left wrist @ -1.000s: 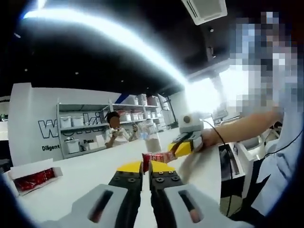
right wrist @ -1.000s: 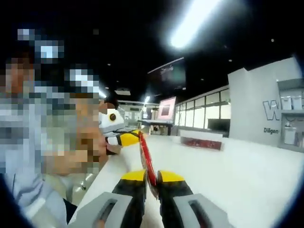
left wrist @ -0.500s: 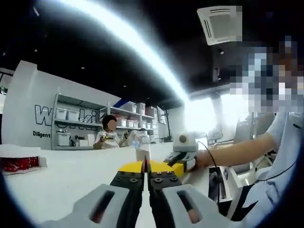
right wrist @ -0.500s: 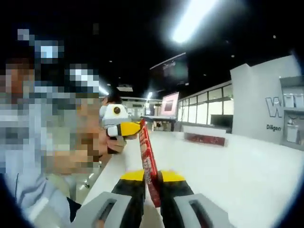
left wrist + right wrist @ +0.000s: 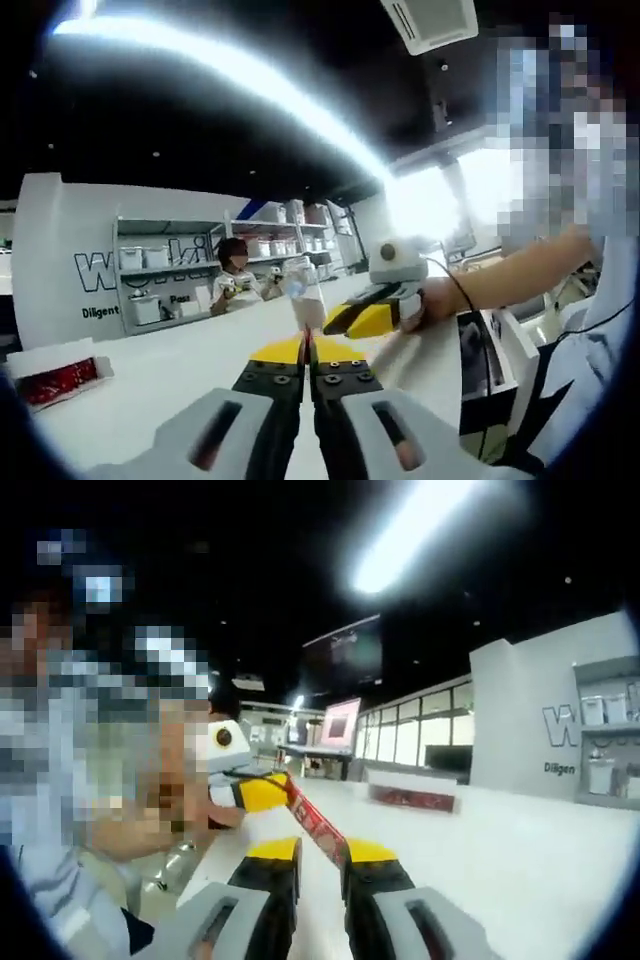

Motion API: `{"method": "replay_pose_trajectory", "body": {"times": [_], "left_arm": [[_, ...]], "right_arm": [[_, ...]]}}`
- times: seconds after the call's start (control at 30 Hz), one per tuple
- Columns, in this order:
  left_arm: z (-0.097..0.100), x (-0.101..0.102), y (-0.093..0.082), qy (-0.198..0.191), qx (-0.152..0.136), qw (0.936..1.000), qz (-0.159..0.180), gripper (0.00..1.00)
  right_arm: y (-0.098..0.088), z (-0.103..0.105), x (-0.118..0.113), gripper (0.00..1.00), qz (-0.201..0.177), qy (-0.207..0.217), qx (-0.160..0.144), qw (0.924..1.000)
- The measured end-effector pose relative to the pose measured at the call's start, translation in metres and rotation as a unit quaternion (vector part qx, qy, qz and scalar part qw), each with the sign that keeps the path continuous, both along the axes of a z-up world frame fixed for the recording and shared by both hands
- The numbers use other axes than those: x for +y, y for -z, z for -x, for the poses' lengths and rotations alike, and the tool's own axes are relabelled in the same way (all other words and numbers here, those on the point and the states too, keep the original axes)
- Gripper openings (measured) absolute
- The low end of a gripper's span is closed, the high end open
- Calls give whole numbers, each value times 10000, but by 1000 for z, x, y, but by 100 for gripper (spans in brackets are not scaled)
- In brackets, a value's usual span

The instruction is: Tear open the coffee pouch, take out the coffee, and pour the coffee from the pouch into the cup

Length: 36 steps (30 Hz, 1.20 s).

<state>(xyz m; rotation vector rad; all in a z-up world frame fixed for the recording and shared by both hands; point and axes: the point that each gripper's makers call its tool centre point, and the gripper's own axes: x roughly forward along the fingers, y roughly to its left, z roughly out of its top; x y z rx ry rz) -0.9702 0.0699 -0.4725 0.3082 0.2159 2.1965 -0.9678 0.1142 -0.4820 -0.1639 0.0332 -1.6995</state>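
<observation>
Since half a second earlier the coffee pouch (image 5: 318, 827) had swung from standing nearly upright in the right gripper view to leaning over, its far end now tipped toward the left gripper (image 5: 262, 792). Its long axis ran as a diagonal from the right gripper (image 5: 322, 852), whose yellow-tipped jaws were clamped on its near end, up and left to the other gripper's yellow jaws, which met its far end. The pouch was a thin red strip with pale printing, seen almost edge-on.

In the left gripper view the left gripper (image 5: 307, 352) had its jaws pressed together with only a sliver of something red between the tips; what they held was too thin to make out there. The right gripper (image 5: 372, 316) came in from the right, held in a person's hand (image 5: 432, 302). That view also showed a clear cup (image 5: 305, 291) standing on the white table (image 5: 150, 380) beyond the jaws, and a box of red packets (image 5: 55, 378) far left.
</observation>
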Motion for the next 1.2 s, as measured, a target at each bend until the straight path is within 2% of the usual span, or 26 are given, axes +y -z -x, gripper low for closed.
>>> {"method": "replay_pose_trajectory", "body": {"times": [0.07,0.17,0.27,0.5,0.67,0.8,0.83,0.9,1.0,1.1,1.2], "left_arm": [[-1,3,2,75,-34,10000,40,5],[-4,9,5,176,-31,9997,135,5],[-5,12,5,233,-26,9996,165,5],[-6,20,10,258,6,9990,352,5],[-7,26,12,302,22,9987,412,5],[-6,24,11,284,34,9988,396,5],[-6,24,11,291,33,9989,379,5],[-6,24,11,303,22,9989,364,5],[-6,24,11,294,14,9989,373,5],[-6,24,11,297,30,9988,376,5],[-6,24,10,297,62,9988,385,5]], "right_arm": [[-13,-7,-2,16,304,-98,54,9995],[-20,-15,-4,16,457,-179,161,9987],[-31,-21,-4,13,780,-269,149,9965],[-30,-28,-16,11,781,-288,104,9965],[-24,-33,-25,10,598,-264,267,9975],[-22,-26,-21,3,543,-126,260,9981],[-21,-19,-19,3,538,40,207,9983],[-21,-14,-17,3,555,113,25,9984],[-24,-16,-16,3,629,-2,52,9980],[-16,-17,-22,5,383,-59,112,9992],[-13,-21,-25,7,294,-134,205,9993]]}}
